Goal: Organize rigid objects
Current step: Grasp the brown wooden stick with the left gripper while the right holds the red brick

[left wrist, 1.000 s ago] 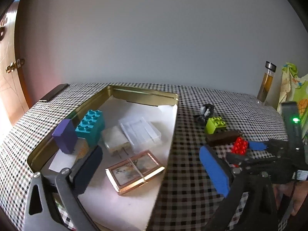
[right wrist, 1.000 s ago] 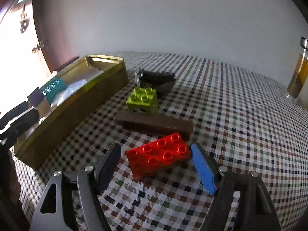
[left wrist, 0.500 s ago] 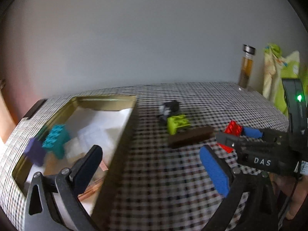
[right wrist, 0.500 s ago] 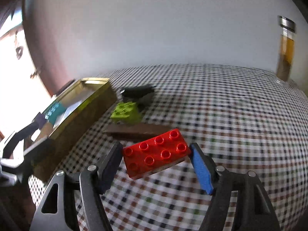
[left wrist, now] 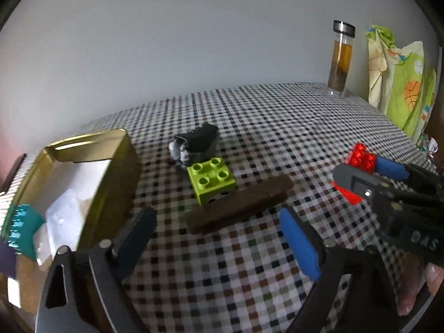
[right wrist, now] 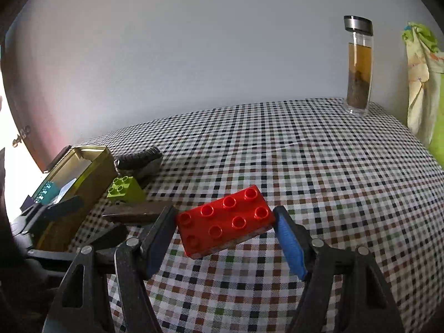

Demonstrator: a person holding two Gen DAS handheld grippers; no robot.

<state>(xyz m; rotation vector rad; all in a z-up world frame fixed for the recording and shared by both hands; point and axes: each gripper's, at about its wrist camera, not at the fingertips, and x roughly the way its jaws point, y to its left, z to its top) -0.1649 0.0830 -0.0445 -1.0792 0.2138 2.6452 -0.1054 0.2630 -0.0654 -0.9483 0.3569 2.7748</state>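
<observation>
My right gripper (right wrist: pixel 224 233) is shut on a red eight-stud brick (right wrist: pixel 226 222), held just above the checked tablecloth; the red brick (left wrist: pixel 360 156) also shows at the right of the left wrist view. My left gripper (left wrist: pixel 219 238) hovers low over the cloth with its jaws closing and nothing between them. Just ahead of it lies a brown bar (left wrist: pixel 238 204), with a lime green brick (left wrist: pixel 212 179) touching its far side. A black object (left wrist: pixel 194 141) sits behind the green brick.
A gold tin (left wrist: pixel 116 172) stands at the left, holding a teal brick (left wrist: pixel 23 227) and clear plastic boxes (left wrist: pixel 63 219). A glass bottle of amber liquid (right wrist: pixel 359 63) stands at the far right by the wall. A green patterned bag (left wrist: pixel 399 75) hangs beside it.
My left gripper swung right, from over the tin to in front of the brown bar, and its jaws narrowed. The right gripper closed on the red brick and raised it off the cloth.
</observation>
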